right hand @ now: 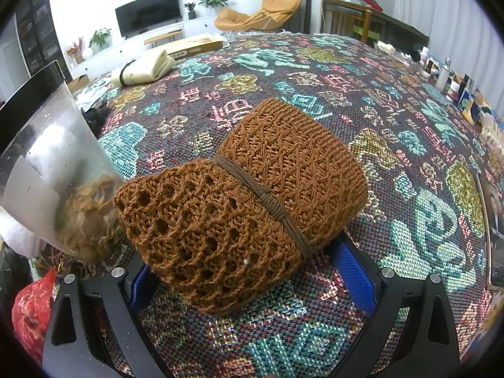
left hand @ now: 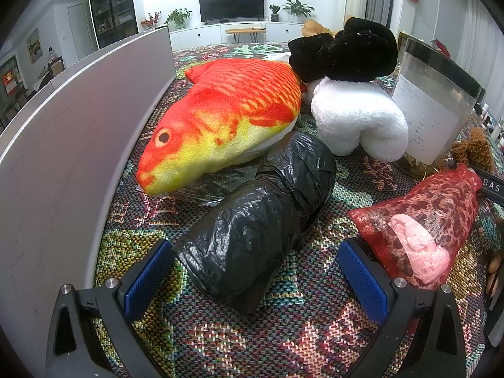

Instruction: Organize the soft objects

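In the left wrist view my left gripper [left hand: 256, 278] is open, its blue pads on either side of the near end of a black plastic-wrapped roll [left hand: 258, 220] lying on the patterned cloth. Behind the roll lie an orange fish plush [left hand: 220, 116], a white plush [left hand: 356, 119] and a black plush [left hand: 343, 50]. A red mesh bag [left hand: 422, 226] with something pink inside lies to the right. In the right wrist view my right gripper [right hand: 245, 280] is open around the near end of a brown knitted roll [right hand: 245, 201] tied with a cord.
A white panel [left hand: 78, 126] walls off the left side. A clear container [left hand: 438, 107] stands right of the plushes, and this clear container [right hand: 53, 163] stands left of the brown roll. A cream folded cloth [right hand: 141, 66] and a cardboard box [right hand: 195, 45] lie far back. Bottles [right hand: 447, 75] line the right edge.
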`<state>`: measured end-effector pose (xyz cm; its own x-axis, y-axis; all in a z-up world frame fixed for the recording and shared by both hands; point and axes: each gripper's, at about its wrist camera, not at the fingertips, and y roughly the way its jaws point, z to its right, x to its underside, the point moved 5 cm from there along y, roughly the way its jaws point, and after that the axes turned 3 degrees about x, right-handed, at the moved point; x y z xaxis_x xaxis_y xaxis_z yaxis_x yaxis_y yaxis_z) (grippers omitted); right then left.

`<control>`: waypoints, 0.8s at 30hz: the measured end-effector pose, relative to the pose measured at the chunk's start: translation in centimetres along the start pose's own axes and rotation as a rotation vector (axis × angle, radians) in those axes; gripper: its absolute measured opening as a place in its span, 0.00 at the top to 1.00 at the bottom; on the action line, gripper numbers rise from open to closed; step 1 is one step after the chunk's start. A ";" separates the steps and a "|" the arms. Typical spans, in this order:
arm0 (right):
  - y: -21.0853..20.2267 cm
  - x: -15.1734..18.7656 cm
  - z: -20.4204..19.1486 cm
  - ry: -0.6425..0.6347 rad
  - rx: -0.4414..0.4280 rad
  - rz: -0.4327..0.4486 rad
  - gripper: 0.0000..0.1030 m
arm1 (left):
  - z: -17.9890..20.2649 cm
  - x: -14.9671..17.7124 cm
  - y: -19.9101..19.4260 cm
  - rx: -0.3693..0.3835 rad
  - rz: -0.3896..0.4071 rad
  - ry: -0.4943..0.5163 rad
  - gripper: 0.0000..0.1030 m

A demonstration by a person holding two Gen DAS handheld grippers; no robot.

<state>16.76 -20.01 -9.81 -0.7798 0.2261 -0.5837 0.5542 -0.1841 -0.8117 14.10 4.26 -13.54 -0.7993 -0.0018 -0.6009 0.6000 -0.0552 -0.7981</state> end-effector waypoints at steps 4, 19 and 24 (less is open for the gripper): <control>-0.2 0.2 0.0 -0.009 -0.006 0.001 0.05 | 0.0 0.1 -0.1 0.001 -0.004 0.001 0.00; -1.9 0.3 2.9 0.201 -0.227 0.030 0.06 | 0.0 -3.3 1.4 0.010 -0.155 0.111 0.19; -2.1 0.2 2.7 0.198 -0.226 0.028 0.06 | -0.7 -2.3 -0.1 0.084 -0.161 0.067 0.58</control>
<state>14.63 -22.20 -8.15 -0.7040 0.4099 -0.5799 0.6424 0.0194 -0.7662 15.90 5.00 -12.13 -0.8791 0.0804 -0.4698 0.4577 -0.1324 -0.8792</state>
